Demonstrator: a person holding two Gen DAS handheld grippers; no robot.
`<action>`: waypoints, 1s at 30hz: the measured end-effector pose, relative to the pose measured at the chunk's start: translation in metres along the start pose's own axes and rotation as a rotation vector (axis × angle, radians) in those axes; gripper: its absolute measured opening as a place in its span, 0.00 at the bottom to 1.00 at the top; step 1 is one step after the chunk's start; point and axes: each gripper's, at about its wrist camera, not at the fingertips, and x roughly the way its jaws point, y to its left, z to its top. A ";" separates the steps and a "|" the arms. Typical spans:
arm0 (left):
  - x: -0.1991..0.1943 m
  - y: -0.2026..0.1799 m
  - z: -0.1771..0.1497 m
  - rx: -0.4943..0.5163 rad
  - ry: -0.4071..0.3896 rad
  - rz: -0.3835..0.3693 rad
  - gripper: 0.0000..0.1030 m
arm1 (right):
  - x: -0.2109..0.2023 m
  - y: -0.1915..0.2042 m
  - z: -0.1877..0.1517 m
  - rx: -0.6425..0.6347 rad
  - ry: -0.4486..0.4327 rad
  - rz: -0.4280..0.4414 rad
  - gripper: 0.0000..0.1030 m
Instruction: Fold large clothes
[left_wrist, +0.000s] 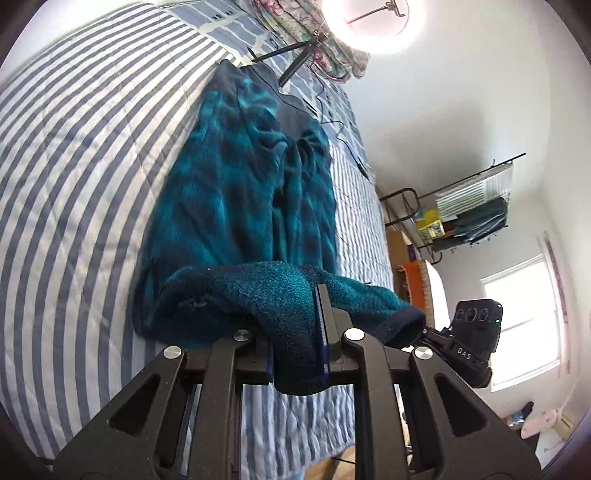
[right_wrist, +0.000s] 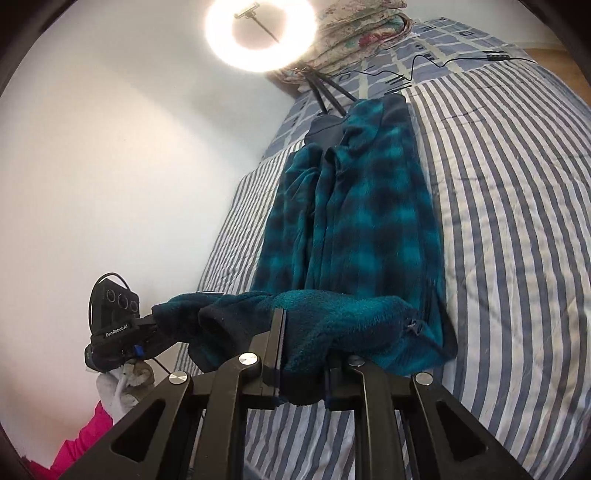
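Garment: a teal and dark-blue checked fleece jacket (left_wrist: 240, 192) lay lengthwise on the bed, its far end stretched out flat toward the pillows, its near hem lifted clear of the cover.
Left gripper (left_wrist: 297, 332): clamped tight on a thick roll of the fleece hem, the fabric bunched between both pads and spilling over the top of them.
Right gripper (right_wrist: 301, 350): pinching the same hem further along, fleece squeezed between the pads and draped across the fingers.
Hem between them: it hung as a fat teal roll from one gripper to the other, sagging a little in the middle.
Each seen by the other: from the left wrist view the right gripper showed at the right edge of the lifted hem, dark cuff just beside it; from the right wrist view the left one showed at the left edge.
Zip: a dark zipper pull (right_wrist: 412, 326) sat on the raised fold, near the right gripper's side.
Bed: a blue-and-white striped quilt (left_wrist: 74, 147) under the jacket, a patterned blue sheet (right_wrist: 424, 48) beyond it.
Far end: folded floral bedding (right_wrist: 354, 33) stacked by the wall, a glowing ring light (right_wrist: 260, 35) on a tripod above it, a black cable (right_wrist: 443, 62) trailing across the sheet.
Room: a metal rack (left_wrist: 469, 206) and a bright window (left_wrist: 524, 321) off to the right of the bed.
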 end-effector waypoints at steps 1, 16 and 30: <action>0.004 0.002 0.005 -0.006 0.000 0.006 0.15 | 0.006 -0.003 0.007 0.012 0.003 -0.005 0.13; 0.080 0.038 0.047 -0.060 0.022 0.122 0.15 | 0.091 -0.061 0.062 0.164 0.063 -0.074 0.13; 0.091 0.055 0.055 -0.139 0.068 0.057 0.31 | 0.084 -0.083 0.063 0.274 0.052 0.096 0.54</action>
